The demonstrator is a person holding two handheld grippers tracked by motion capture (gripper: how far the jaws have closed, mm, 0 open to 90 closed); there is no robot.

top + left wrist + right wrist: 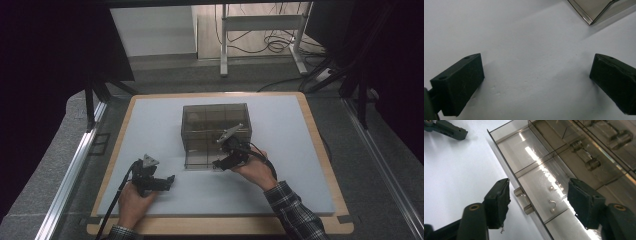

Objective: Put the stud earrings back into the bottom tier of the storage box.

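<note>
Drawer pulled out, right gripper at its handle

High view: drawer [200, 161] juts from the smoked organiser box [216, 125] mid-mat; right gripper [223, 162] meets its front, left gripper [162, 182] rests apart on bare mat.

Left gripper view: jaws spread, empty, drawer corner far off.

Right gripper view: jaws released, straddling the handle [523, 199], likely to pull.

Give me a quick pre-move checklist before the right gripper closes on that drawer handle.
1. Right gripper open: ok, its fingers stand apart.
2. Handle between the fingers: ok, it sits in the gap, nearer the left-hand one in the right gripper view.
3. Drawer state: ok, already pulled partly out of the tinted box.
4. Drawer contents: cannot tell; small metal pieces lie in one compartment, too small to identify.
5. Left gripper out of the way: ok, open and resting on the white mat, apart from the drawer.
</note>
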